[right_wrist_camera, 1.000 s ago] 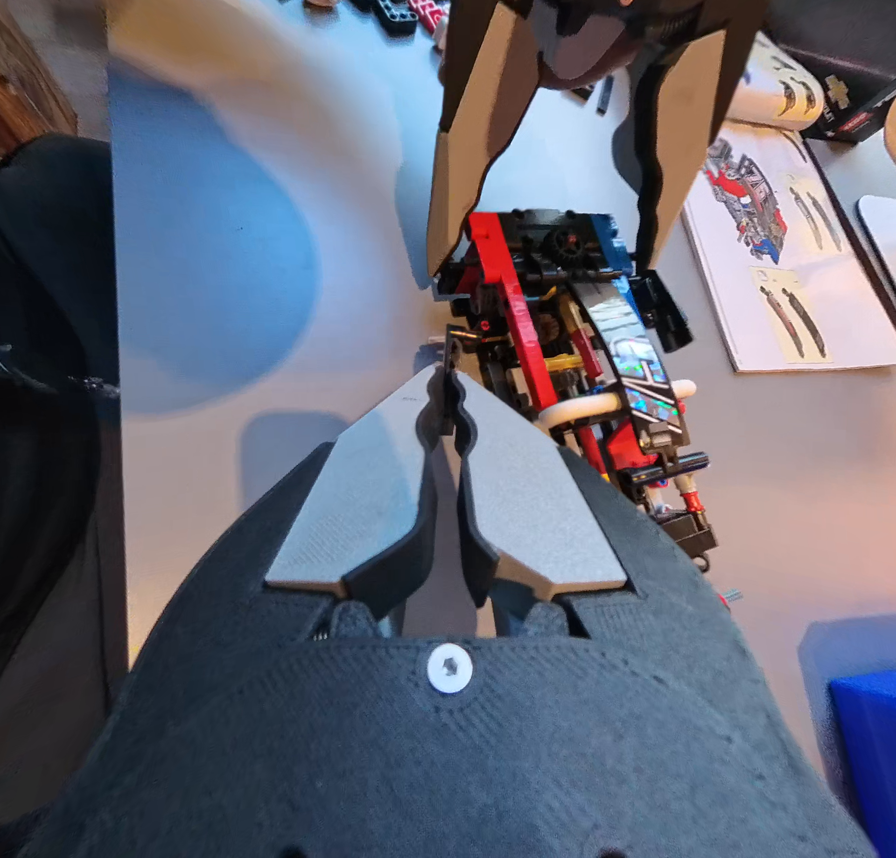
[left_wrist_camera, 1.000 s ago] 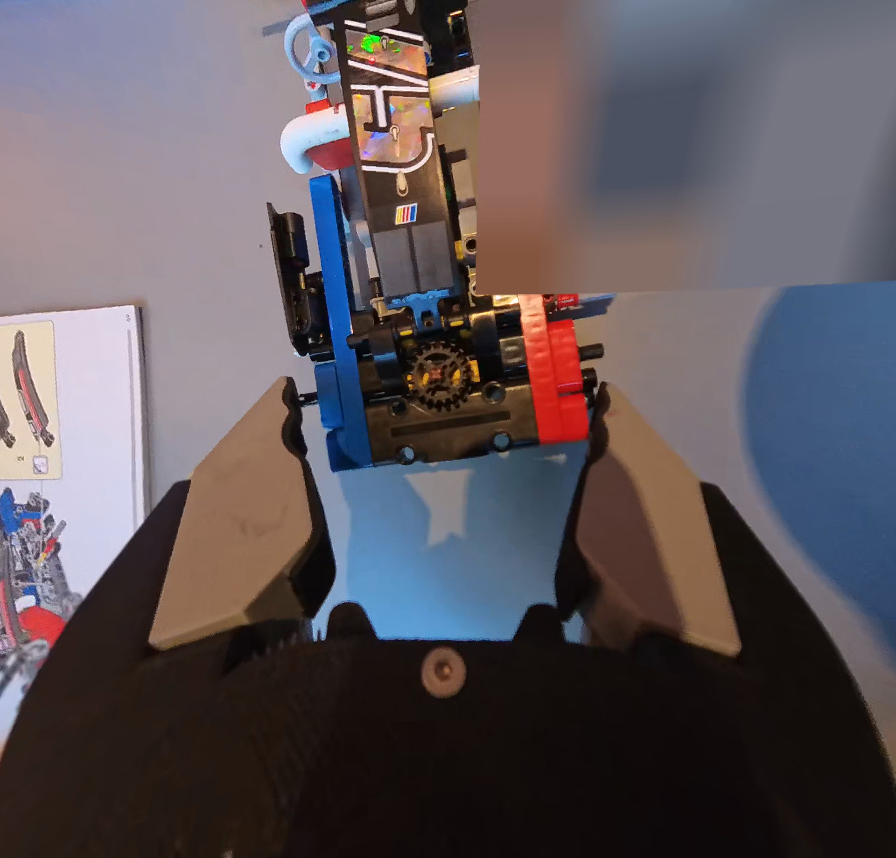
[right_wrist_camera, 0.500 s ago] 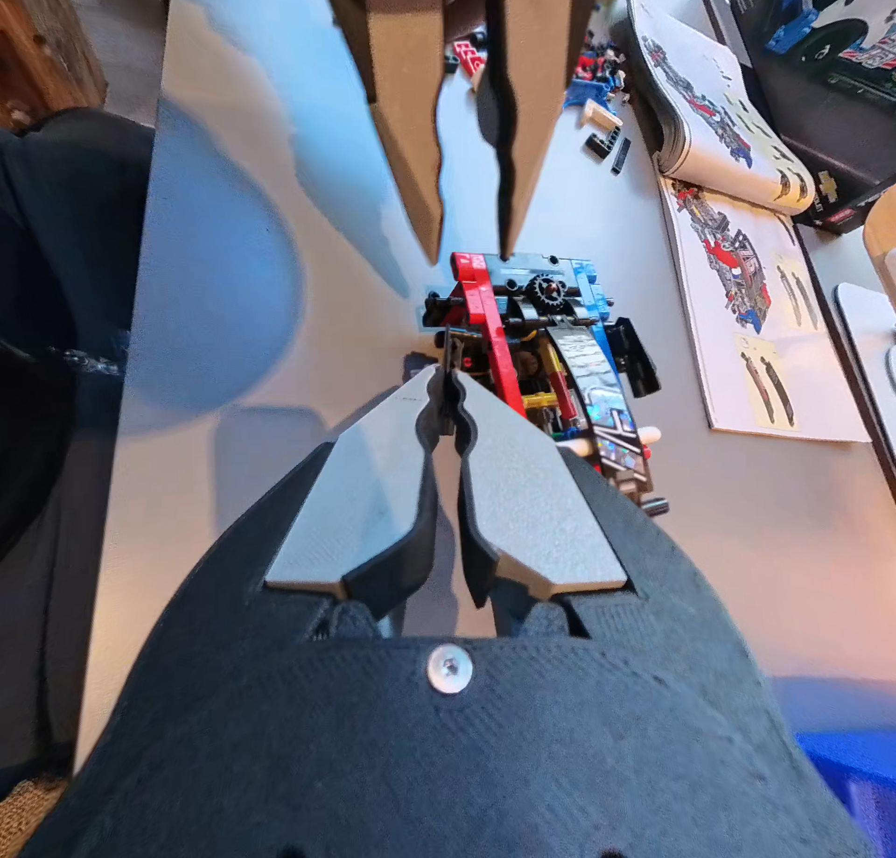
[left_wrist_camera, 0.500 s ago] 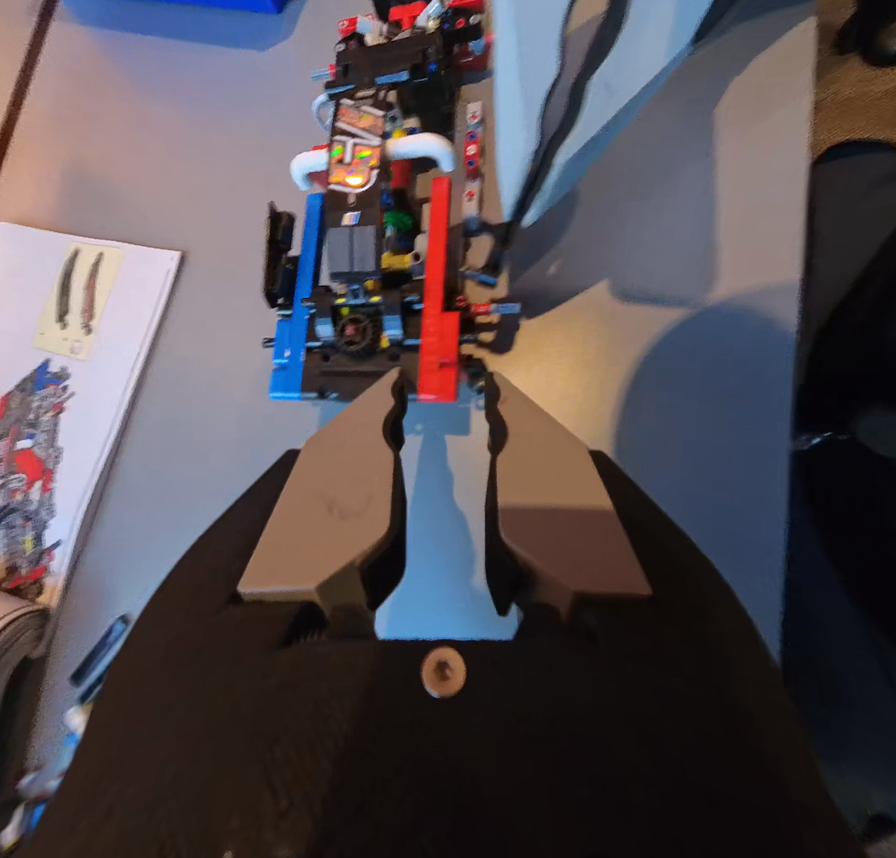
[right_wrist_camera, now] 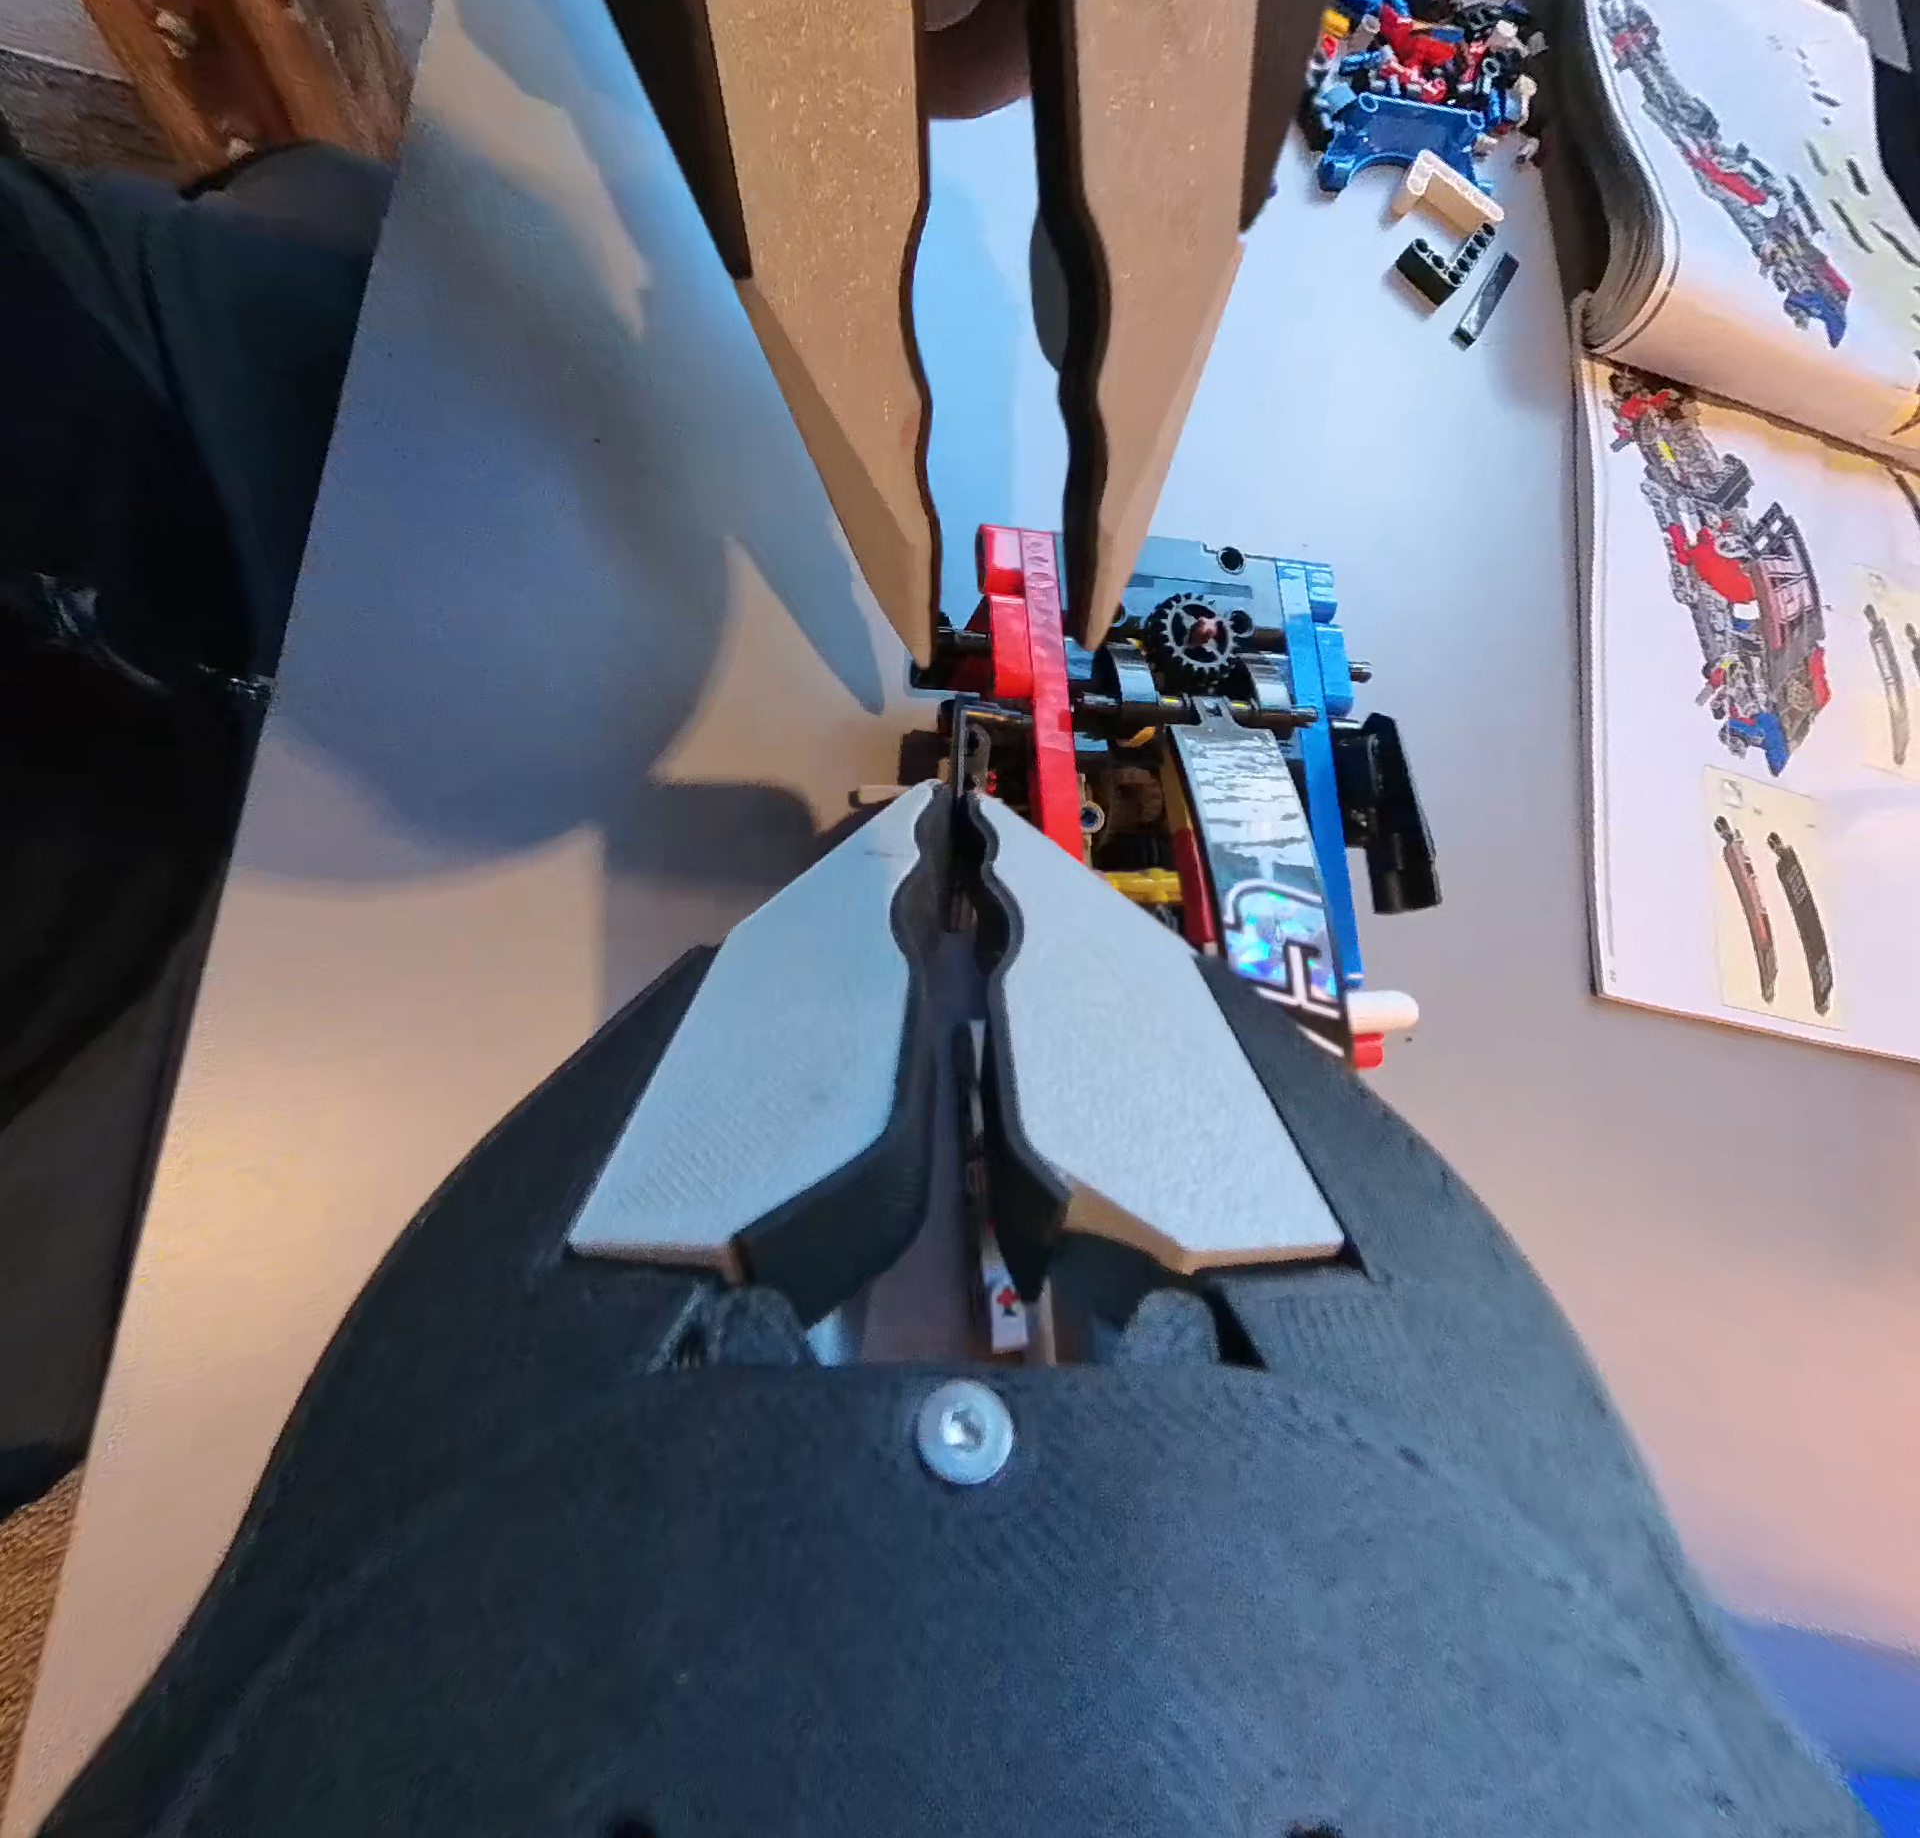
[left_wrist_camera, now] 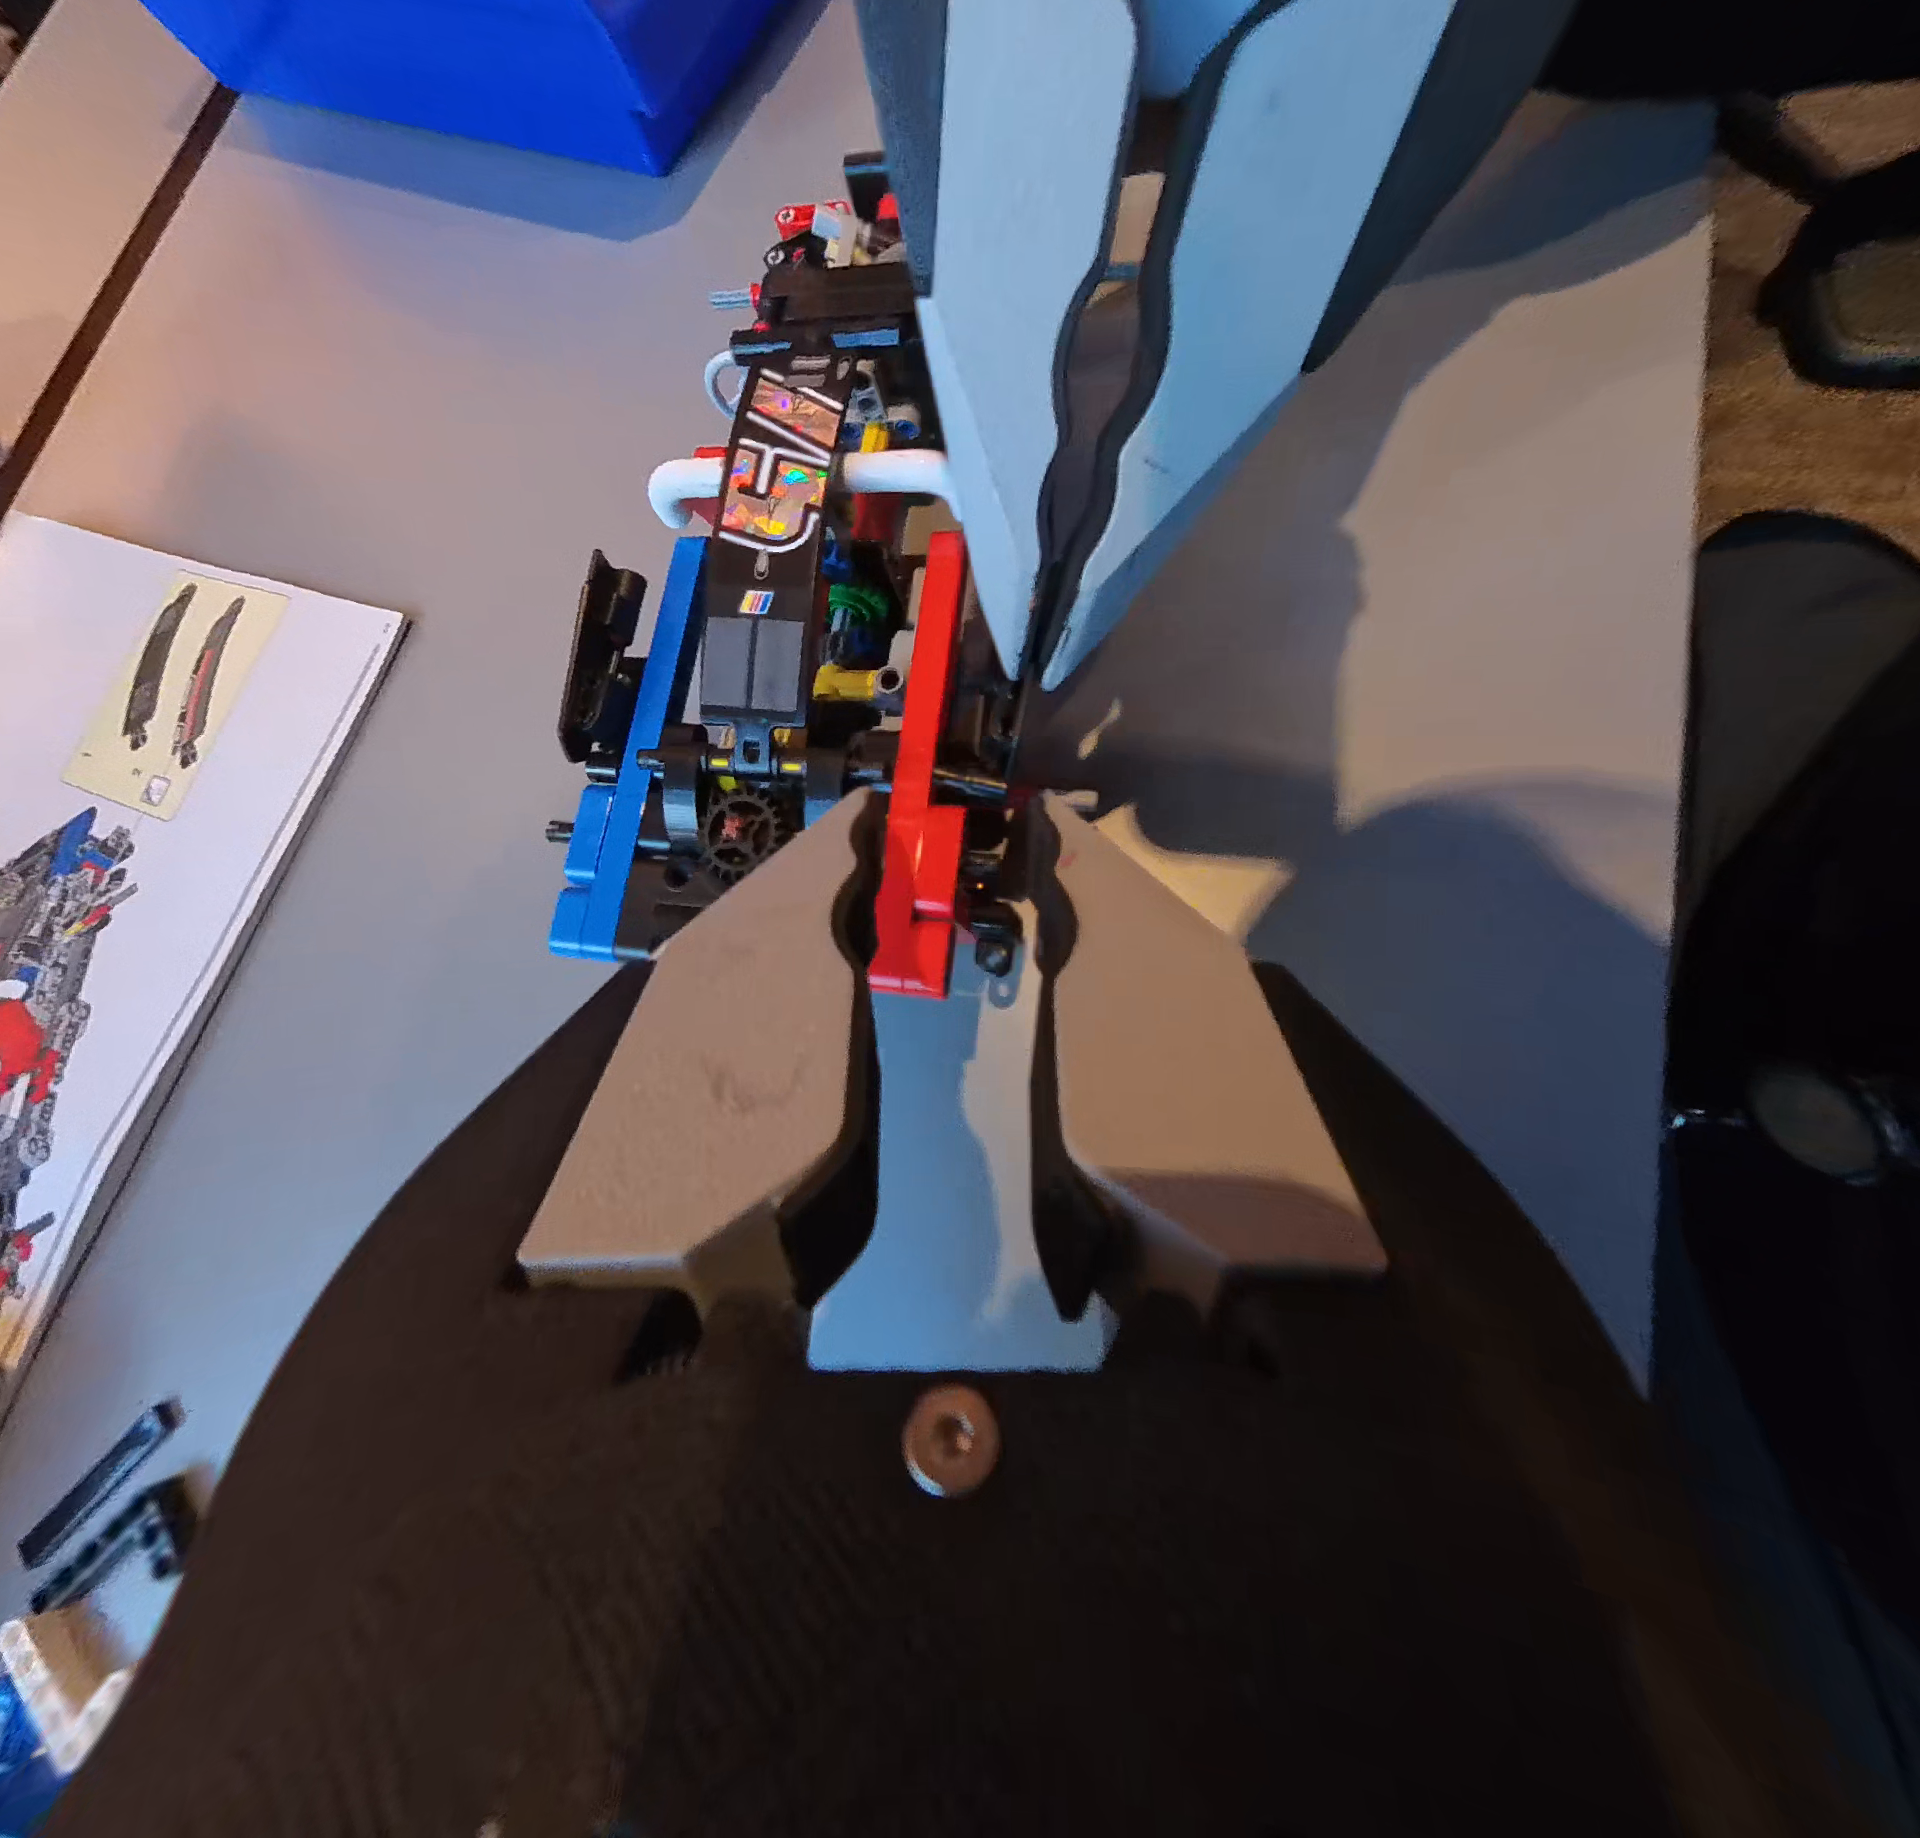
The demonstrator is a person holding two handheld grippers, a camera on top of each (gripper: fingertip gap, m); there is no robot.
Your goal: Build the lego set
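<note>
The lego car model (left_wrist_camera: pixel 769 583) lies on the grey table, with a blue beam on one side and a red beam (left_wrist_camera: pixel 925 666) on the other. My left gripper (left_wrist_camera: pixel 945 822) is closed on the near end of the red beam, one finger on each side. The right wrist view shows it from the front (right_wrist_camera: pixel 1003 635) over the red beam (right_wrist_camera: pixel 1044 687). My right gripper (right_wrist_camera: pixel 961 801) is shut on a thin black piece (right_wrist_camera: pixel 964 739) and holds it against the model's (right_wrist_camera: pixel 1247 822) red side. It comes in from the top of the left wrist view (left_wrist_camera: pixel 1034 671).
An open instruction booklet (left_wrist_camera: pixel 156 749) lies beside the model's blue side (right_wrist_camera: pixel 1745 697). A blue box (left_wrist_camera: pixel 468 22) stands beyond the model. Loose bricks are piled at the far end (right_wrist_camera: pixel 1413 53), and black parts lie near me (left_wrist_camera: pixel 104 1518). The table edge (left_wrist_camera: pixel 1683 853) runs close to the red side. My left and right fingertips are right by each other.
My left gripper went from wide open around the model's end to closed on the red beam. The right gripper stayed shut on the thin black piece at the red side.
</note>
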